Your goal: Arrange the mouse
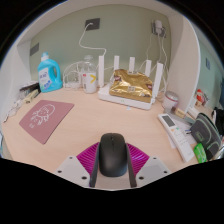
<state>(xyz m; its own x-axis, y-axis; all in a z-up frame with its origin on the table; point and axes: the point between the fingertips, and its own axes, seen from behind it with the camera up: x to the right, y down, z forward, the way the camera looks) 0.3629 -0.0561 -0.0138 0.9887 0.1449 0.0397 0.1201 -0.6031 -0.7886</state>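
A black computer mouse (112, 153) sits between my gripper's (112, 172) two fingers, its nose pointing away from me. Both fingers with their magenta pads (86, 158) press against its sides, so the gripper is shut on it. The mouse is over the near part of the beige table (100, 118). A dull pink mouse mat (45, 116) with a white drawing lies on the table ahead to the left, apart from the mouse.
A blue detergent bottle (49, 72) and a clear bottle (88, 73) stand at the back left. A white router (136, 72) with a golden bag (130, 91) in front stands at the back. A white remote (178, 135) lies at the right.
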